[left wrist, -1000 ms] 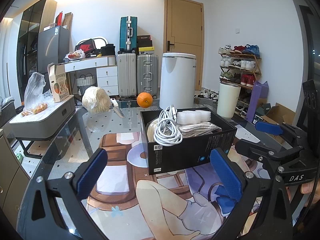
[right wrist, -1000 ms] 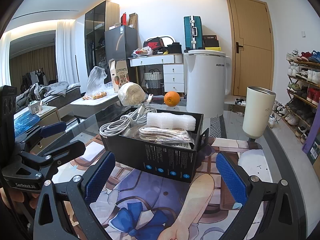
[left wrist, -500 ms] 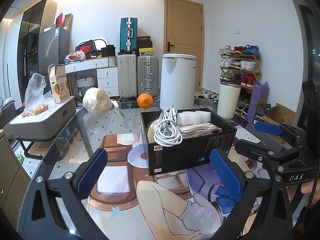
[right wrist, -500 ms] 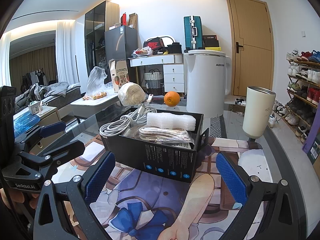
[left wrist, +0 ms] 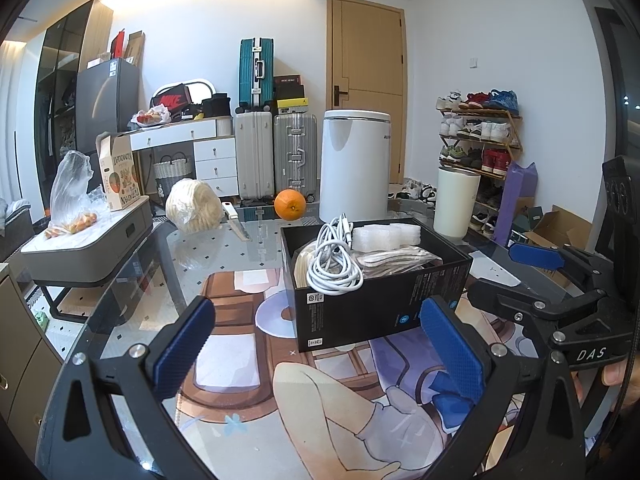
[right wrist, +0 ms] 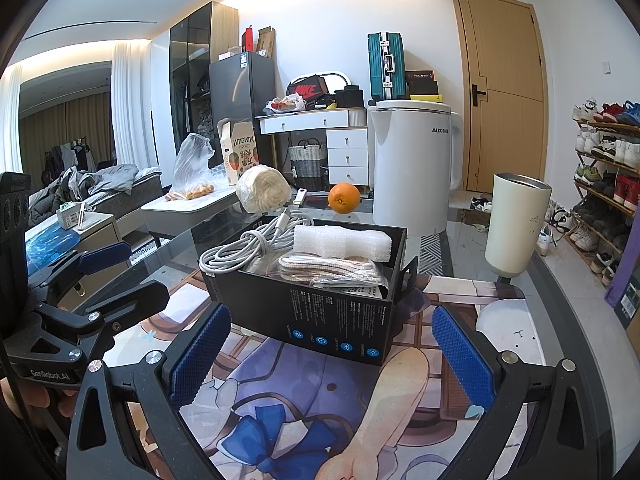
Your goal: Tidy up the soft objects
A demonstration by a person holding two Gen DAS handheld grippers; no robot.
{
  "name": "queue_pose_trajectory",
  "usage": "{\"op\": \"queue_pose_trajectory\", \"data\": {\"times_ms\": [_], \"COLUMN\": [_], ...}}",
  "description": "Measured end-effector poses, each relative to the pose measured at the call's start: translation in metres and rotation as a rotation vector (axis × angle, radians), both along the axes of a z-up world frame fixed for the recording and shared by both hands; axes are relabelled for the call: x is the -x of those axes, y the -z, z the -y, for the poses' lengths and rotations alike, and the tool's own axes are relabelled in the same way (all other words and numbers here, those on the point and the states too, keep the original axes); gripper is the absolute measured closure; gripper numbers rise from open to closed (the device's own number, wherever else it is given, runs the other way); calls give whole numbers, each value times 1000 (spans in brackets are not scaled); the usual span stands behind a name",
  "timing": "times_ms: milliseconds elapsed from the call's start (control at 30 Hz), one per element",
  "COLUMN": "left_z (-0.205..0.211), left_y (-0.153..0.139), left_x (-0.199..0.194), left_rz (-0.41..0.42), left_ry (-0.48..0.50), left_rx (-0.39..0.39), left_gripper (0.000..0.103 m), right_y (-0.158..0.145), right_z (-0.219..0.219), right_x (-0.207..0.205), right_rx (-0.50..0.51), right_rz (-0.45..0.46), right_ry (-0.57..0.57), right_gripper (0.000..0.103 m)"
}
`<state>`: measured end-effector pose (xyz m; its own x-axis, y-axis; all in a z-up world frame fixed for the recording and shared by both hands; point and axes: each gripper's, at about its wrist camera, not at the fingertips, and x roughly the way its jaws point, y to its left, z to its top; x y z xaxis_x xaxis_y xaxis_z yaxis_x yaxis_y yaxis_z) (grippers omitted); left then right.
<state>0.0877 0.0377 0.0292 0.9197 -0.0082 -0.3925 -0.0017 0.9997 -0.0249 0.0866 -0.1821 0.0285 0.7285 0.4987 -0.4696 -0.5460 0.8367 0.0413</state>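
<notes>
A black box (left wrist: 384,300) (right wrist: 320,316) stands on the printed mat. In it lie a coiled white cable (left wrist: 334,268) (right wrist: 244,250), a white foam piece (left wrist: 386,236) (right wrist: 342,242) and a bagged beige cord (left wrist: 396,258) (right wrist: 328,270). A bagged cream yarn ball (left wrist: 195,206) (right wrist: 262,193) sits on the glass behind. My left gripper (left wrist: 316,352) is open and empty, just in front of the box. My right gripper (right wrist: 330,354) is open and empty, also in front of it. Each gripper shows at the edge of the other's view.
An orange (left wrist: 290,205) (right wrist: 344,198), a knife (left wrist: 236,226) and a cream tumbler (left wrist: 456,202) (right wrist: 516,224) stand on the glass table (left wrist: 136,292). A white bin (left wrist: 356,160), suitcases (left wrist: 276,152) and a shoe rack (left wrist: 480,136) stand beyond.
</notes>
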Motion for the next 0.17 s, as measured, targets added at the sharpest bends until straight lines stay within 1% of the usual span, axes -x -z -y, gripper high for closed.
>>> {"op": "queue_pose_trajectory", "data": {"times_ms": [167], "left_z": [0], "left_y": [-1], "left_x": [0], "left_rz": [5], "left_ry": [-3], "left_rx": [-5], "left_gripper": [0], "right_y": [0], "right_z": [0], "right_x": [0], "right_rx": [-1], "right_rz": [0], "right_ry": [0], "right_gripper": [1]}}
